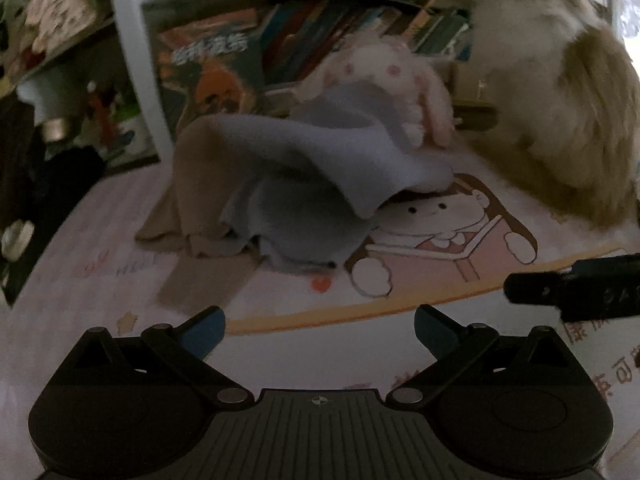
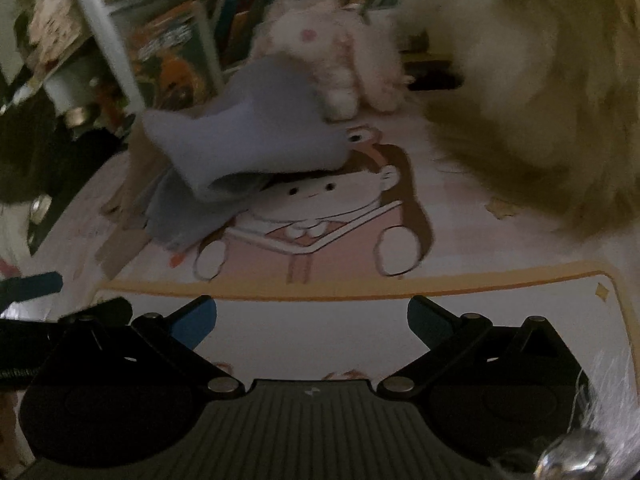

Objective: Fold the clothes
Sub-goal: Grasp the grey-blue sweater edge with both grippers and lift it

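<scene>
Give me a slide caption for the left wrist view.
Open left gripper faces a crumpled blue garment on a cartoon-printed mat.

The bluish garment [image 1: 320, 184] covers part of the tan garment [image 1: 200, 184] and the lower half of the pink plush rabbit [image 1: 384, 76]. Book spines [image 1: 320, 36] behind are too blurred to read. The shaggy cream fur [image 2: 540, 92] is smeared and cut off by the right edge.
</scene>
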Available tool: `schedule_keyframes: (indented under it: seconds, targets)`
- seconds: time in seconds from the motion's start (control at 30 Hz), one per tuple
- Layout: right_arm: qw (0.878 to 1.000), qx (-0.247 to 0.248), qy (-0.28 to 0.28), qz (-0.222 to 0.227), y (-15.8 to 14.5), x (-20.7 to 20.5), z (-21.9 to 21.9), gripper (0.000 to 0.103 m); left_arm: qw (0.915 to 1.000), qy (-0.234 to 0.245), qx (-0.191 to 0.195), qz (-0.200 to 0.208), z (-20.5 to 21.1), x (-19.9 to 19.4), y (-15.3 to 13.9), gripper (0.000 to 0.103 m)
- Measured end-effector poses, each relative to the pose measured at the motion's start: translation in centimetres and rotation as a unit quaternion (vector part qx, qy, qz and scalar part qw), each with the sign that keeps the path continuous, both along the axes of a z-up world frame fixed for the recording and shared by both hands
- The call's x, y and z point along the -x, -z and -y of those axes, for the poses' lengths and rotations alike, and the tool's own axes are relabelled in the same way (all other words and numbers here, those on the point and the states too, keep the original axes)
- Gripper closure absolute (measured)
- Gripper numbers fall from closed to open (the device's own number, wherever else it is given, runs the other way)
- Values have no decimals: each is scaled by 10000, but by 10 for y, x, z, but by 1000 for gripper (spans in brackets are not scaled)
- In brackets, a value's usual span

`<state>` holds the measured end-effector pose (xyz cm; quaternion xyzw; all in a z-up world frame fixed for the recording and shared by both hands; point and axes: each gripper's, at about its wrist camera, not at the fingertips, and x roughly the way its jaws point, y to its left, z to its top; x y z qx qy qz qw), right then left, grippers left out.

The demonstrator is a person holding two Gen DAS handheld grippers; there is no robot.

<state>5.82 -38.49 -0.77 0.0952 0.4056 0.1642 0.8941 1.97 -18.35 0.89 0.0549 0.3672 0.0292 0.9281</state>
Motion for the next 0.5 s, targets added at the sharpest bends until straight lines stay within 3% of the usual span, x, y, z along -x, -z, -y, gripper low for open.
schedule_keyframes:
  seconds: [0.37,0.5]
  targets:
    - [9983,-499,281,-86,-6,-11,44,0,9995,-19,-41,313,18,-59,-6,2]
    - [9972,-695,251,-70,-9,-13,48,0,9990,-11,-206,407,25,-84,-3,8]
